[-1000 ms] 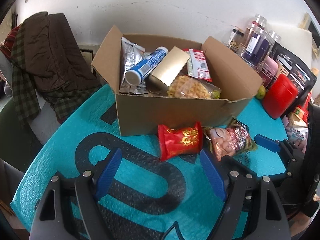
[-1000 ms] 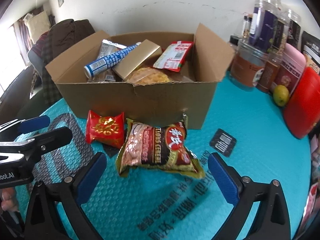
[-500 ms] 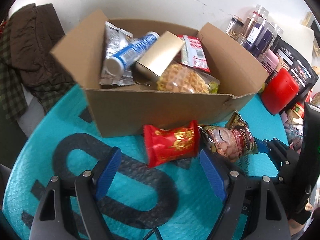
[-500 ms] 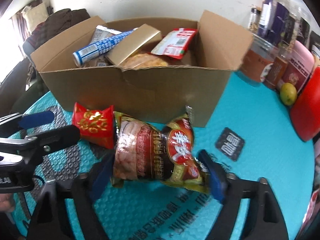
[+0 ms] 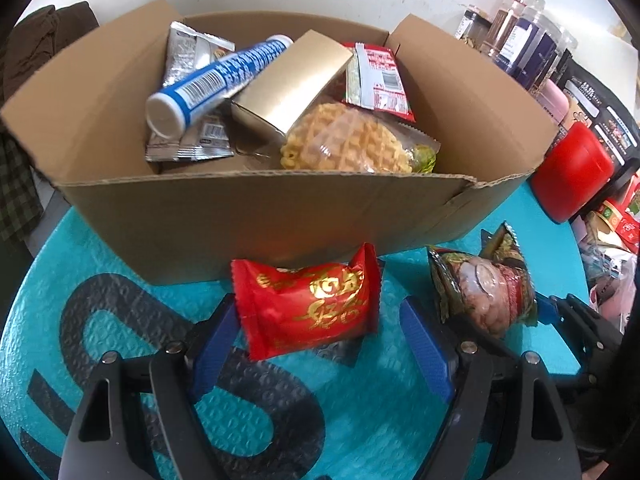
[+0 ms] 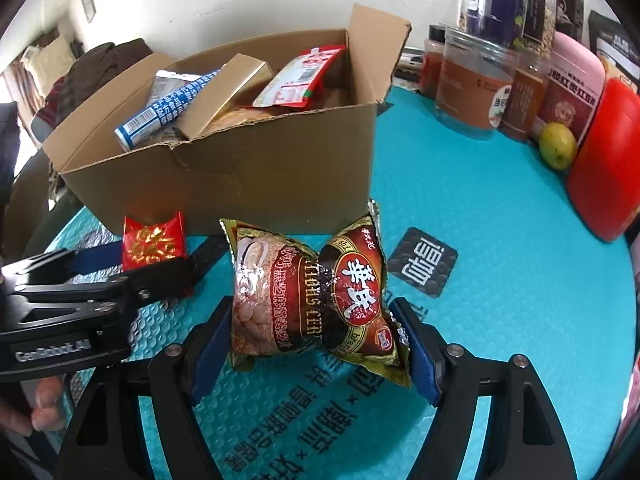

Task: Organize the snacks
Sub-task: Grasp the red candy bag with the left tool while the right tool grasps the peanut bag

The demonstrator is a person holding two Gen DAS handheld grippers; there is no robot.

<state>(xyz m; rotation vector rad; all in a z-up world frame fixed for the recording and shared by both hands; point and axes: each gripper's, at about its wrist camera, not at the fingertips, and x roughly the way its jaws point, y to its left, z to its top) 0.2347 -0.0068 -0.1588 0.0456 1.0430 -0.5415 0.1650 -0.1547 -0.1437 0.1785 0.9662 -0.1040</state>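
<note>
Right wrist view: right gripper (image 6: 312, 344) has its jaws closing on the brown cereal packet (image 6: 316, 300), blue pads at both crinkled ends, bag bulging w/ a pinch in the middle, so it looks squeezed lengthwise; packet sits just in front of the cardboard box (image 6: 224, 168), its far end tipped up off the teal surface (image 6: 500, 240), prob. so it can go over the box's near wall. Left wrist view: left gripper (image 5: 320, 340) has jaws spread around the red packet (image 5: 308, 304), which lies just in front of the box; one pad at or very near the packet's edge, other pad apart w/ a clear gap, so no grip yet. Box already holds a blue tube (image 5: 216, 80), gold carton (image 5: 292, 80), waffle bag (image 5: 348, 144). Both packets prob. next to go in.
</note>
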